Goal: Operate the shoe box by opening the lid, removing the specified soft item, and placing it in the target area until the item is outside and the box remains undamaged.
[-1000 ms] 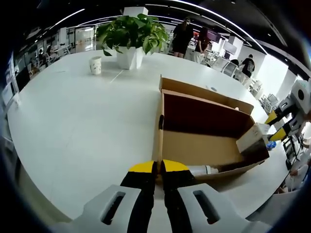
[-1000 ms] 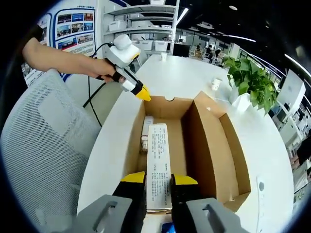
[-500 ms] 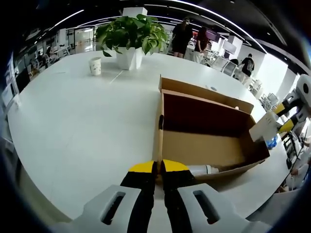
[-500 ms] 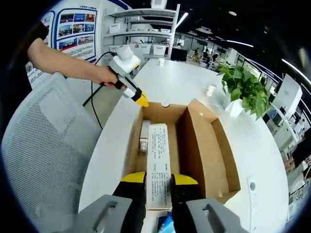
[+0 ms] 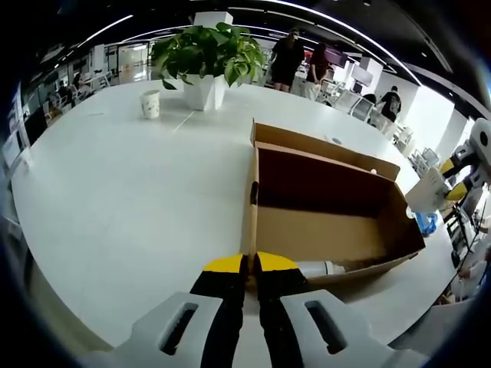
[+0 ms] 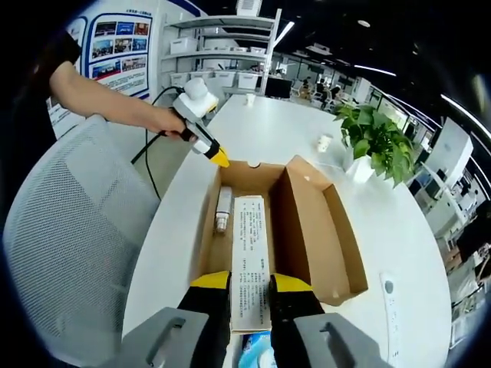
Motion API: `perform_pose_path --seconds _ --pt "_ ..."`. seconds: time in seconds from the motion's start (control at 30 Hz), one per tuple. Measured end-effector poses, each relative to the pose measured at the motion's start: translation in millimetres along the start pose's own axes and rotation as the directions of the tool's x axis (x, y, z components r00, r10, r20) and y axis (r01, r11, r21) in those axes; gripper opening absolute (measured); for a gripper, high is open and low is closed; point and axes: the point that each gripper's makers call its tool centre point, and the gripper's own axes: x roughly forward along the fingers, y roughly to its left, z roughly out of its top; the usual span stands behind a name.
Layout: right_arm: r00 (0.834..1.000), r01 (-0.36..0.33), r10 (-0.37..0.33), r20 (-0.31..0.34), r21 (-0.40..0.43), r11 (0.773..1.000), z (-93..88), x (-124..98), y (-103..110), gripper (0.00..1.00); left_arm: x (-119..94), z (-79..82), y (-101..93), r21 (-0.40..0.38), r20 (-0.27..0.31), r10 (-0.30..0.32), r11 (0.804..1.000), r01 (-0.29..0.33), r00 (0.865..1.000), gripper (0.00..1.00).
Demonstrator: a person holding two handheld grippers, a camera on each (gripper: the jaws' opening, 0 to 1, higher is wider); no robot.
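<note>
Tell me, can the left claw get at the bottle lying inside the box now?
Probably not yet: the left claw is shut on the cardboard box wall, with that wall between it and the bottle.

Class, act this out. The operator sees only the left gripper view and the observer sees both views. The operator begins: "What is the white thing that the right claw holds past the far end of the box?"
Observer: The right claw grips a long flat white card. The card's face is covered in lines of small print.
Operator: I glimpse something white inside the box near my claw. What is it?
Observer: It is a white tube. It lies lengthwise on the floor of the shoe box, along the wall that runs from the left claw's corner.
Operator: What stands on my side of the table?
Observer: A grey mesh chair stands beside the table's edge.
</note>
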Motion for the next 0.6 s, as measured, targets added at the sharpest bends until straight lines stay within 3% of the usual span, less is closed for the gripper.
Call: perform_pose_path --seconds 0.6 --pt "0.998 0.056 -0.055 -0.008 0.017 0.998 -32.3 -36.5 -24.8 0.15 1.0 -0.7 0.9 0.006 -0.003 0.001 1.000 -0.001 1.000 0.02"
